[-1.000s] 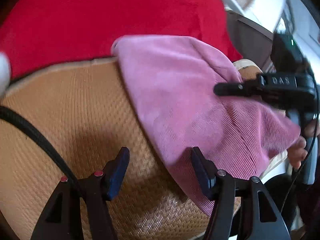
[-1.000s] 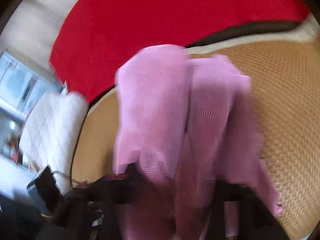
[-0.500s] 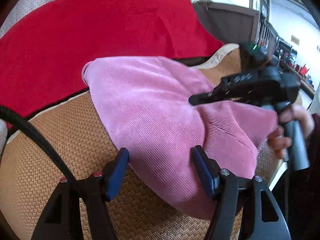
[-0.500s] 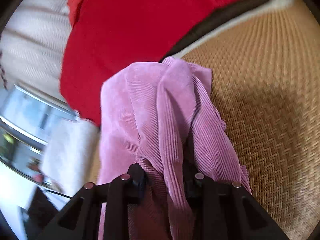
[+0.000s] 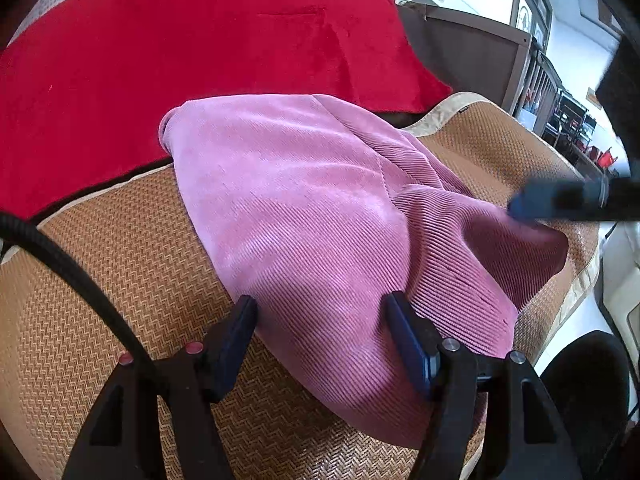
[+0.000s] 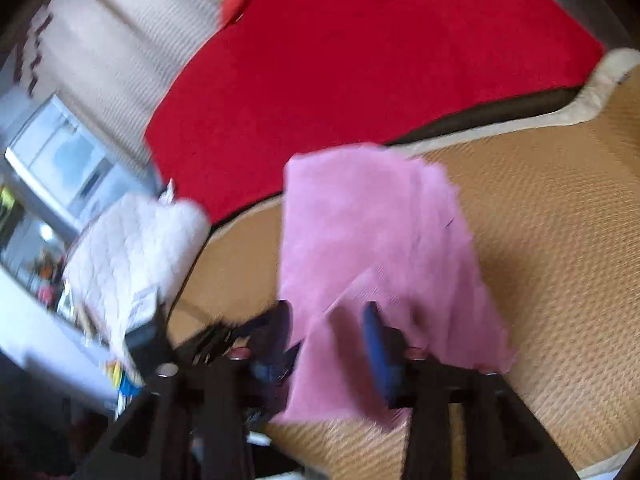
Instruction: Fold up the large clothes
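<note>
While the pink corduroy garment (image 5: pixel 320 220) lies bunched on the woven straw mat (image 5: pixel 100 300), its far end reaching the mat's edge by the red blanket (image 5: pixel 200 40), the left gripper (image 5: pixel 320 320) hovers w/ jaws spread wide over the near part of the cloth. Its blue pads (image 5: pixel 236 336) sit either side of the fabric w/o pinching, so nothing's held there afaict.

Right gripper (image 6: pixel 326 336) is blurry in its own cam, but its jaws have just been opening. Pink cloth runs through the gap btw the pads (image 6: pixel 380 356), and there's visible space on both sides, so no squeeze on it. From the left cam that same gripper shows as a blurred dark bar w/ a blue tip just above the garment's right end.

Garment looks partly folded, one layer lapped over another along a seam. White quilted cushion (image 6: pixel 132 252) sits off the mat's left edge in the right cam.
</note>
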Demonstrator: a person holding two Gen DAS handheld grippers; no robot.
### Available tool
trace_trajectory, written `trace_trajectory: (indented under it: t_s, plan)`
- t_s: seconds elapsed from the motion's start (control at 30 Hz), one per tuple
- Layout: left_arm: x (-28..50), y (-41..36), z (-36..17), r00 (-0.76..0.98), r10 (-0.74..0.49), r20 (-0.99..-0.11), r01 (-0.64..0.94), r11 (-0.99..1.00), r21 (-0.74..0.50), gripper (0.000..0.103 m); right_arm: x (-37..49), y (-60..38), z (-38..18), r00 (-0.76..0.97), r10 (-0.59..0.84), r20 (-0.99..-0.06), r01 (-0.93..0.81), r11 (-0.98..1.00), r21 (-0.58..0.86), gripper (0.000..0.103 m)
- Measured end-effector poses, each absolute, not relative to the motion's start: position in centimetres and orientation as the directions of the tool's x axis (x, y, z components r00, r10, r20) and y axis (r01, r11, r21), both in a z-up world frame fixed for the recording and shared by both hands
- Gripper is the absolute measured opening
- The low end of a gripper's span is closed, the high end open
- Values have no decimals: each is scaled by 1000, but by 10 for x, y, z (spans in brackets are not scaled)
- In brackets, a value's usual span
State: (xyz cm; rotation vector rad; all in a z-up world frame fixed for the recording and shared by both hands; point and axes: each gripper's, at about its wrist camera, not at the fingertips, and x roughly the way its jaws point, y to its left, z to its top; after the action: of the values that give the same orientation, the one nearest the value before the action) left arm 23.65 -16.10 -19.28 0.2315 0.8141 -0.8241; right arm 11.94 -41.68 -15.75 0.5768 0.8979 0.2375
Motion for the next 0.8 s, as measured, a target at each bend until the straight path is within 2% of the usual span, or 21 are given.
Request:
trace_trajectory:
  t_s: [0.03,0.13,0.2,0.27,0.4,0.5,0.53,0.63,0.8]
  plan:
    - [235,-160,-195,397,-565,-723,728,674,-128,69,118,-413,-165,596,414,-687,51,835,548,36]
    - [243,-159,-192,320,-605,-729,734,645,-213,69,126,-420,-224,504,338,-795,165,866,473,5]
    - [245,-154,-186,284,-619,-732,731,634,-253,69,124,-433,-234,531,393,-751,172,818,550,4]
    - [241,-148,-182,295,-621,-726,737,632,-241,68,126,-430,-230,525,380,-761,152,839,523,3]
    - [224,-160,-197,371,-557,-743,749,653,-116,69,131,-434,-227,496,411,-765,177,815,552,3]
    - [230,-156,-195,336,-573,-748,744,648,-163,69,132,-439,-210,464,430,-775,168,816,553,5]
    - [234,-154,-196,317,-583,-748,736,648,-194,70,136,-442,-199,461,440,-771,164,811,561,10]
    - [246,-152,-193,266,-604,-751,713,648,-269,70,153,-449,-158,545,394,-740,130,832,540,12]
    - [267,-143,-168,350,-625,-698,691,675,-259,70,223,-438,-137,594,371,-713,91,850,518,12]
